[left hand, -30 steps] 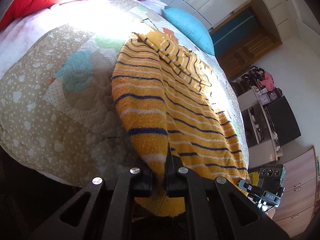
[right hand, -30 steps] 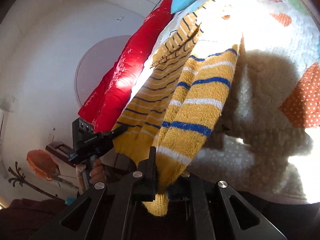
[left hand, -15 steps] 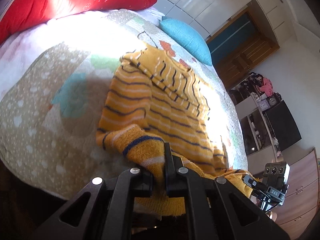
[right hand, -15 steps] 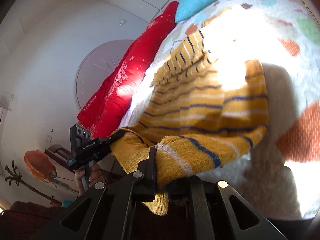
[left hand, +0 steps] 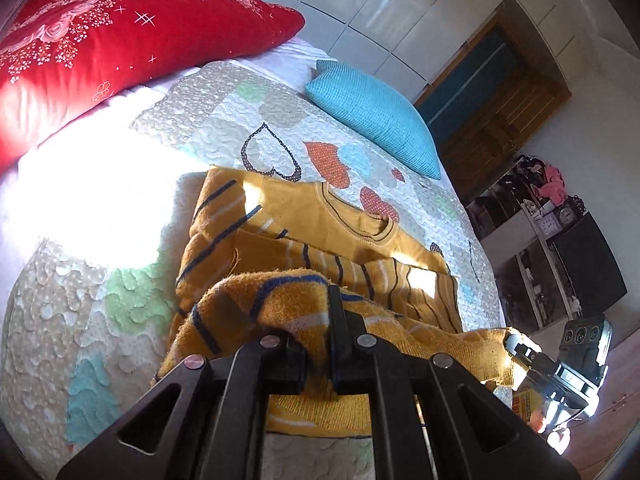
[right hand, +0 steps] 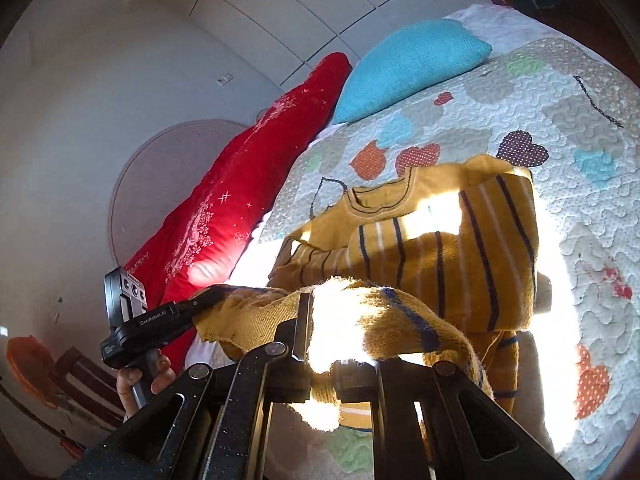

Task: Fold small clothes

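A small yellow sweater with dark blue and white stripes (left hand: 320, 216) lies on the quilted bed, neckline toward the pillows; it also shows in the right wrist view (right hand: 440, 248). My left gripper (left hand: 320, 340) is shut on the sweater's bottom hem and holds it lifted over the body. My right gripper (right hand: 316, 344) is shut on the same hem at the other corner. Each gripper shows in the other's view, the right one (left hand: 532, 356) and the left one (right hand: 192, 308), with the hem stretched between them. The sleeves are folded in over the body.
The bed has a patchwork quilt with hearts (left hand: 280, 128). A red pillow (left hand: 120, 40) and a turquoise pillow (left hand: 376, 116) lie at its head. Shelves and a dark cabinet (left hand: 580, 256) stand to the right. Strong sunlight washes out part of the quilt (left hand: 92, 200).
Both grippers have carried the hem up and forward toward the neckline. The sweater's lower half has gone from hanging stretched to folding over the upper half.
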A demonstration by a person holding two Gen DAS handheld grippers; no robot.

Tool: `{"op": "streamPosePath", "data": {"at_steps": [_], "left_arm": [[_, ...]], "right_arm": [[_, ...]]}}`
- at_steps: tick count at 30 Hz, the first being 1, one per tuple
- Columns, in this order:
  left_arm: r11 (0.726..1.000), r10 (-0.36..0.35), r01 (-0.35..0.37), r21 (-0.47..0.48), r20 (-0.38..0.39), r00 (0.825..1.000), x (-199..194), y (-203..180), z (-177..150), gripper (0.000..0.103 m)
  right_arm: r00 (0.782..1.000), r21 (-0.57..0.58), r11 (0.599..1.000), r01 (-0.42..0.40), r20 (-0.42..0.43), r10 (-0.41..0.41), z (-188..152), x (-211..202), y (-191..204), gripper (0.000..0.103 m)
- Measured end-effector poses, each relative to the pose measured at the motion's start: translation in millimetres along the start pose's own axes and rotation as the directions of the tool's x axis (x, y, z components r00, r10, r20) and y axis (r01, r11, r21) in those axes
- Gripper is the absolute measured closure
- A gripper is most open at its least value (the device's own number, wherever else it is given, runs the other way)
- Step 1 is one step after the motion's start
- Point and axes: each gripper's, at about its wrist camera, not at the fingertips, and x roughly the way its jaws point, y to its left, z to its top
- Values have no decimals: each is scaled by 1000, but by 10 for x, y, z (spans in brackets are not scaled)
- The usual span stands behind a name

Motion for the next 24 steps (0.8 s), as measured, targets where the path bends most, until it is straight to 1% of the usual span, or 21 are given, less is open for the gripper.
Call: {"op": "streamPosePath", "data": {"at_steps": [7, 9, 11, 14, 15, 16, 17, 18, 22, 24], "left_arm": [[1000, 17, -17, -9, -45, 999, 424, 36, 304, 95], [999, 21, -24, -37, -64, 998, 604, 79, 411, 95], [996, 14, -22, -88, -91, 996, 789, 176, 491, 95], [984, -14, -9, -179, -124, 992, 1038, 334, 567, 94], [979, -27, 0, -203, -131, 991, 1098, 376, 579, 91], [974, -50, 19, -224, -135, 990, 1153, 411, 595, 88], [969, -68, 33, -244, -136, 988, 1198, 444, 610, 86], [964, -84, 46, -263, -135, 987, 1232, 470, 626, 83], [944, -123, 76, -321, -129, 984, 1366, 573, 693, 77], [929, -153, 102, -355, -118, 981, 1411, 630, 745, 75]], "right_arm": [[1000, 64, 998, 18, -11, -17, 347, 302, -290, 94], [1000, 90, 996, 24, -16, -23, 461, 414, -402, 93], [999, 124, 992, 23, -28, -20, 566, 546, -533, 91], [999, 179, 983, 34, -44, -26, 705, 747, -760, 89], [998, 202, 978, 44, -43, -36, 744, 795, -840, 86], [999, 232, 972, 41, -43, -32, 777, 843, -926, 84], [999, 265, 964, 36, -41, -26, 804, 883, -1013, 80], [999, 292, 956, 31, -35, -22, 827, 917, -1093, 78], [999, 340, 939, 45, -39, -34, 859, 1046, -1302, 78], [998, 358, 933, 48, -45, -34, 862, 1109, -1376, 78]]}}
